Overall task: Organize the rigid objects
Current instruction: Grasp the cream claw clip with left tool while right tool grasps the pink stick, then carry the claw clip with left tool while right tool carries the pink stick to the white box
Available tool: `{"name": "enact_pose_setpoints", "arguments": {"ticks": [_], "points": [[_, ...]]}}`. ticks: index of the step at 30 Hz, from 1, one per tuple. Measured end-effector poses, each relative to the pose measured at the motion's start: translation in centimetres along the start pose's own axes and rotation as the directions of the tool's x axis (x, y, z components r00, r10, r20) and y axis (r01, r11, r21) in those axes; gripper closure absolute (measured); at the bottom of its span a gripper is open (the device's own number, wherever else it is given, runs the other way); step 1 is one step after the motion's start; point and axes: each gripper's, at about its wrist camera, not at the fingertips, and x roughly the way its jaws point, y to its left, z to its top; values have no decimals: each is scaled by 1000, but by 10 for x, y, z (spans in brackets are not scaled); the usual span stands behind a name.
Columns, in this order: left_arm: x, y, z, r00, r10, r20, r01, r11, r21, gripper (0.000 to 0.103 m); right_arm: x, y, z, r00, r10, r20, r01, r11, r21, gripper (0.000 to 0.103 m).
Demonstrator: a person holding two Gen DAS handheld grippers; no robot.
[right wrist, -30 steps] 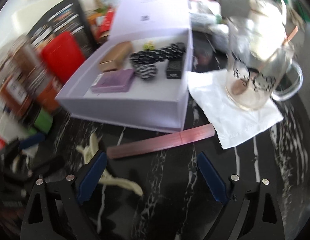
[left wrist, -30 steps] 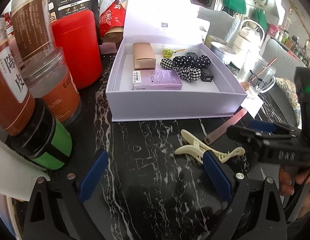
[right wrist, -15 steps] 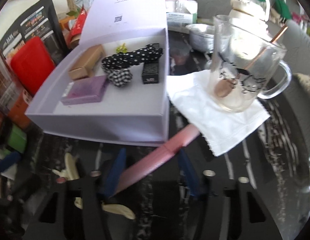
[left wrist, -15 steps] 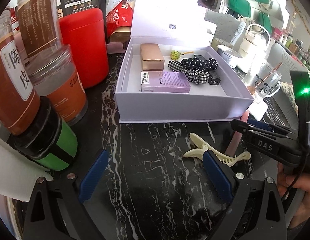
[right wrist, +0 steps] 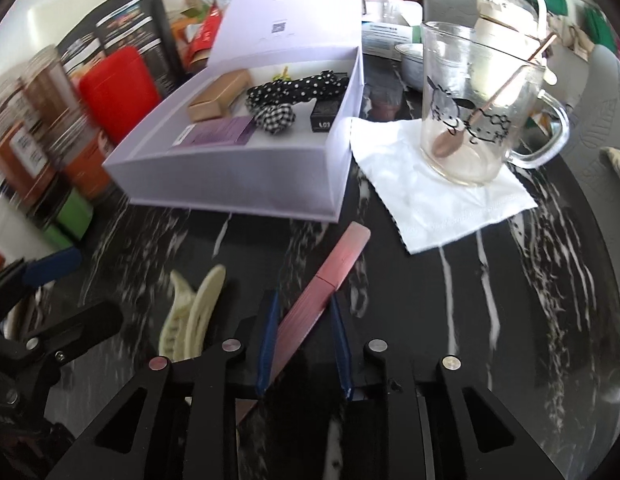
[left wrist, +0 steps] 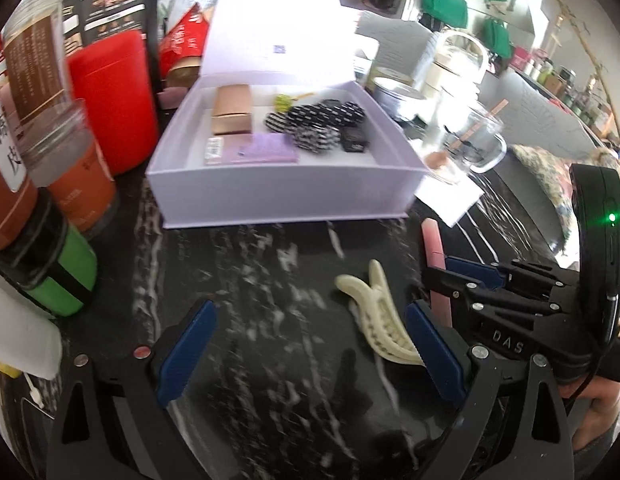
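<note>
A long pink bar [right wrist: 343,252] lies on the black marble table, pointing towards the open lilac box [right wrist: 238,184]. My right gripper [right wrist: 302,298] has its jaws closing on the bar's near end, and both blue pads touch it. The left wrist view shows the same grip, right gripper [left wrist: 439,268] around the pink bar [left wrist: 433,248]. A cream hair claw clip [left wrist: 373,312] lies loose just left of it. My left gripper [left wrist: 308,312] is open above the table, its right finger beside the clip. The lilac box [left wrist: 278,200] holds small boxes and scrunchies.
A glass mug [right wrist: 469,108] with a spoon stands on a white napkin [right wrist: 429,200] right of the box. A red canister [left wrist: 114,96], a green jar [left wrist: 62,276] and tall brown jars crowd the left. A hand holds the right gripper at the lower right.
The right gripper's wide-open jaws have come together around the pink bar. The bar has swung from lying crosswise to pointing away. Both views have shifted a little.
</note>
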Motion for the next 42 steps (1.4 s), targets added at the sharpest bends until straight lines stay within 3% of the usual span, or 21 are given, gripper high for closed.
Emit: {"name": "enact_pose_setpoints", "arguments": {"ticks": [9,16,19,21,23,25,31,32,33,34,42], "points": [[11,-30,-13,1000,-22,-21,23,999,42,7,-24,-7,-31,1000,20,10,-19,997,-69,78],[29,-34,-13,998,22,-58,-20,999,28,40,-33,-9,-44,1000,27,9,-26,996,-86,78],[33,-35,-15,998,13,-63,-12,1000,26,46,-35,-8,-46,1000,19,6,-18,996,-90,77],[35,-40,-16,998,30,-56,-27,998,60,49,-34,-8,-48,1000,9,-4,-9,996,-93,69],[34,-43,-17,998,39,-42,-35,996,82,61,-35,-7,-50,1000,7,-1,-7,995,-102,58],[34,-44,-18,999,42,-29,-39,995,93,76,-37,-8,-54,1000,13,5,-12,995,-102,55],[30,-41,-22,999,37,-20,-35,995,91,82,-40,-9,-59,999,-14,31,17,994,-104,55],[28,-40,-23,999,42,-16,-41,995,92,82,-41,-9,-60,999,-12,38,16,994,-104,59],[27,-39,-25,999,48,-12,-47,995,89,82,-41,-8,-61,999,-1,46,6,994,-107,72],[25,-38,-27,999,53,-7,-52,995,81,82,-41,-7,-62,998,6,54,0,994,-107,75],[15,-25,-35,998,61,-5,-60,997,39,82,-42,-3,-65,997,22,68,-14,993,-117,90]]}}
